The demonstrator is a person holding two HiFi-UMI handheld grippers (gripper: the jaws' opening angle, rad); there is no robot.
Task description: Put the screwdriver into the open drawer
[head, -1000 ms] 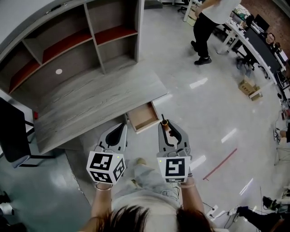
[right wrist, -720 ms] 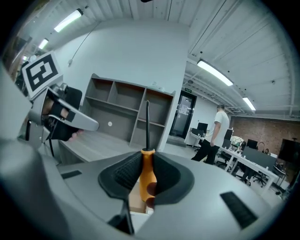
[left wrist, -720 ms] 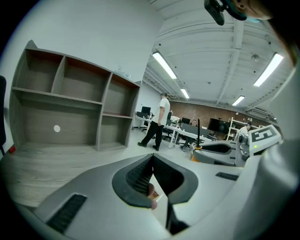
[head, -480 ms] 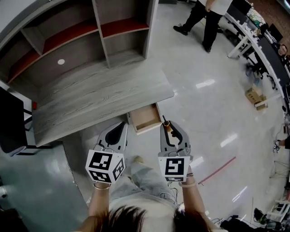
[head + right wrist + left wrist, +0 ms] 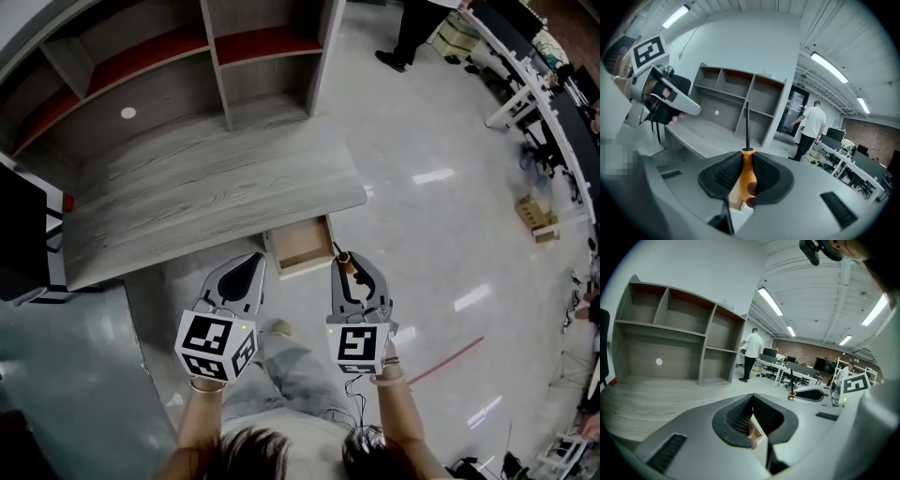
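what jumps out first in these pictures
The orange-handled screwdriver is clamped in the right gripper, its shaft sticking out past the jaws. Just ahead, the open drawer juts from under the grey desk; the left gripper is shut and empty.

The left tongs and right tongs are grey with black ribbed pads and black-and-white marker cubes; the person wears pale grey trousers.
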